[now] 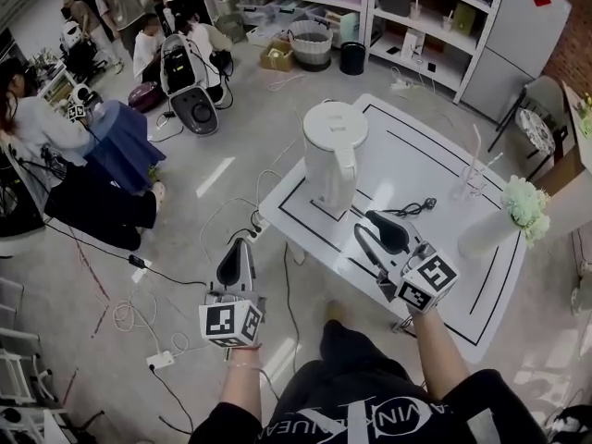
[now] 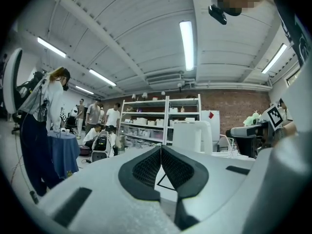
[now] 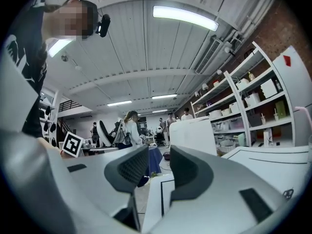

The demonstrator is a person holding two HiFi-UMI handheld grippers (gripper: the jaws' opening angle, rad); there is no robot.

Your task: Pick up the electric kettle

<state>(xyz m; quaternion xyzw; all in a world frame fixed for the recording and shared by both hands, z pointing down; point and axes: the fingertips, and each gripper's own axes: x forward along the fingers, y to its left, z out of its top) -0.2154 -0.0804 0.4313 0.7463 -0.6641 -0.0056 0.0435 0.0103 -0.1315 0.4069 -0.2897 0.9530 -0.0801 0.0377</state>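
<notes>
**A:** Which step is this?

**B:** The approach, I'd say. The electric kettle point(image 1: 331, 155) stands upright near the left edge of the white table point(image 1: 435, 169). Its handle point(image 1: 344, 169) faces the person, and neither tool touches it.

**A:** And the tools?

**B:** The right tool point(image 1: 368, 226) hangs over the table just short of the kettle, jaws apart with nothing between them. In the right gripper view the kettle stands ahead, slightly right of the gap. The left tool point(image 1: 239, 252) is off the table, over the floor point(image 1: 185, 202), with its jaws pressed together and empty.

**A:** So what does the next move call for?

**B:** Probably bringing the right tool's gap onto the handle, one jaw on each side, then closing before any lift. The kettle is tall, so a grip high on the handle would likely keep it from tipping.

**A:** Anything in the way?

**B:** A dark cable point(image 1: 412, 209) lies on the table to the right of the kettle. I cannot tell whether it joins the kettle.
</notes>
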